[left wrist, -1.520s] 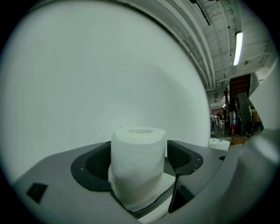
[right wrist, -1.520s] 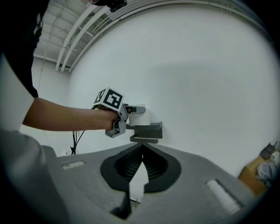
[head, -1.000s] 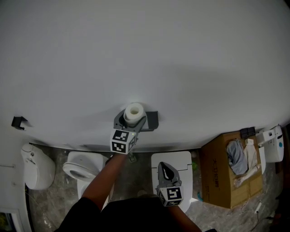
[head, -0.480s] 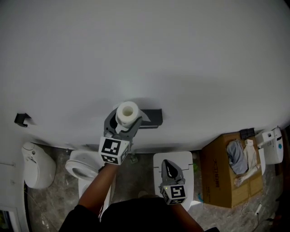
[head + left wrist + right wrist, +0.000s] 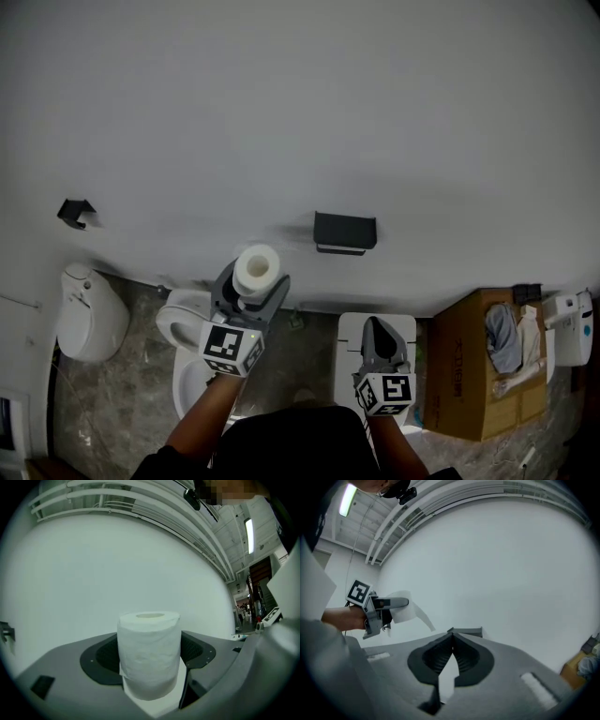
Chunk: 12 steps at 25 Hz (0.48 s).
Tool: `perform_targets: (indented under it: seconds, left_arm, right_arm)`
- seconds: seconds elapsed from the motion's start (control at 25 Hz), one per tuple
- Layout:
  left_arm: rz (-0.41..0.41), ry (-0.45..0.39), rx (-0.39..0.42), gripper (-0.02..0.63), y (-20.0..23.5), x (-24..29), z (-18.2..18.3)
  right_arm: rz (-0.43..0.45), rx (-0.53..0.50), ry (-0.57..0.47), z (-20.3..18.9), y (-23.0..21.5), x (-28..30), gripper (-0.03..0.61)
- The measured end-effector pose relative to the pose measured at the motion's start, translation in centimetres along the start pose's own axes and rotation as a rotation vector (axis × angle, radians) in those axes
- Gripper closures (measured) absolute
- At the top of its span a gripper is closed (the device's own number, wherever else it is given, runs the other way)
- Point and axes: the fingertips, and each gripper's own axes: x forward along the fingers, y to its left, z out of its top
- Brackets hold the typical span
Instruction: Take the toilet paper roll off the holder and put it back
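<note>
Left of the wall-mounted holder [image 5: 344, 232], the toilet paper roll [image 5: 256, 270] stands clamped upright in the left gripper [image 5: 251, 283] (well clear of it). The right gripper [image 5: 377, 326] hangs nearer, jaws together, empty. Removal looks done; next the roll must travel right and reseat.

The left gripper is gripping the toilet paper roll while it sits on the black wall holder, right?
Not quite. The left gripper does grip the toilet paper roll, but the roll is off the black wall holder, held clear to its lower left, as the head view shows.
</note>
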Motion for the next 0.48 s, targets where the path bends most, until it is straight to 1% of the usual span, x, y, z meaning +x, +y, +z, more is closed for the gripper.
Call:
perform_targets:
  seconds: [0.12, 0.24, 0.36, 0.48]
  left_arm:
    - [0.035, 0.046, -0.029, 0.253, 0.6, -4.0, -2.6]
    - [0.071, 0.073, -0.042, 0.253, 1.0, -7.1, -4.6]
    - [0.096, 0.099, -0.056, 0.253, 1.3, -9.7, -6.1]
    - [0.112, 0.112, -0.043, 0.253, 1.9, -11.8, -6.7]
  right_arm:
    - [0.021, -0.041, -0.02, 1.1, 1.8, -0.5, 0.58]
    - [0.029, -0.062, -0.044, 1.7, 3.1, -0.8, 0.58]
    - [0.04, -0.042, -0.032, 0.8, 4.5, -1.0, 0.58]
    - [0.048, -0.028, -0.003, -0.7, 5.8, -1.3, 0.58]
